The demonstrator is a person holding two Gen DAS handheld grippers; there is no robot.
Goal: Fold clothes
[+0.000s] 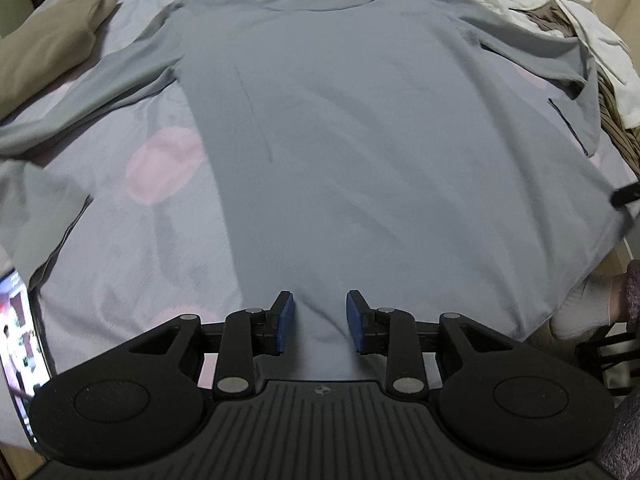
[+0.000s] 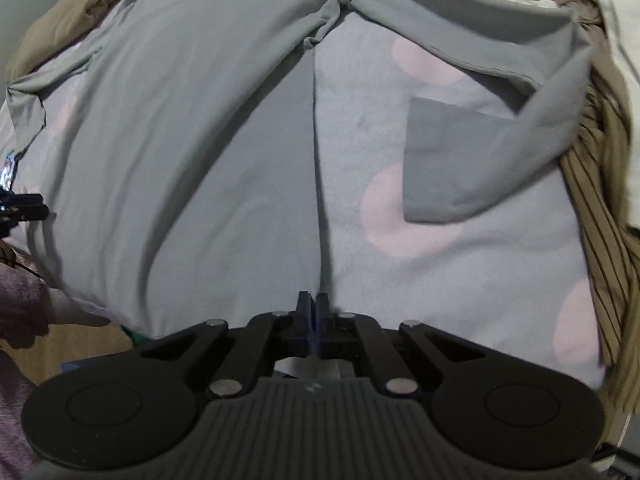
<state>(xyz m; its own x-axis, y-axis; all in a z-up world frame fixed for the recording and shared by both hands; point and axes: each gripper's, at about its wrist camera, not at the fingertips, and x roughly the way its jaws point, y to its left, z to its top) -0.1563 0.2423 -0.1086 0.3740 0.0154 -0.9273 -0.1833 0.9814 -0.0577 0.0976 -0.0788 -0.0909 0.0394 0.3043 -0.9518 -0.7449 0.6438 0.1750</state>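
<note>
Tongs on the right (image 2: 311,312) are pinched on the grey shirt's (image 1: 360,120) side edge, probably to fold it. Left tongs (image 1: 320,320) are apart over the hem. Shirt lies flat on the bed (image 1: 132,248).

I'm seeing a bed (image 1: 120,248) wearing lilac bedding with pink dots; wood-look flooring (image 2: 80,344), possibly laminate, is showing beyond its near edge.

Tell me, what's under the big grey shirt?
The grey shirt lies flat on a bedsheet with pale pink circles. Whatever is beneath its middle is covered, so it cannot be seen.
</note>
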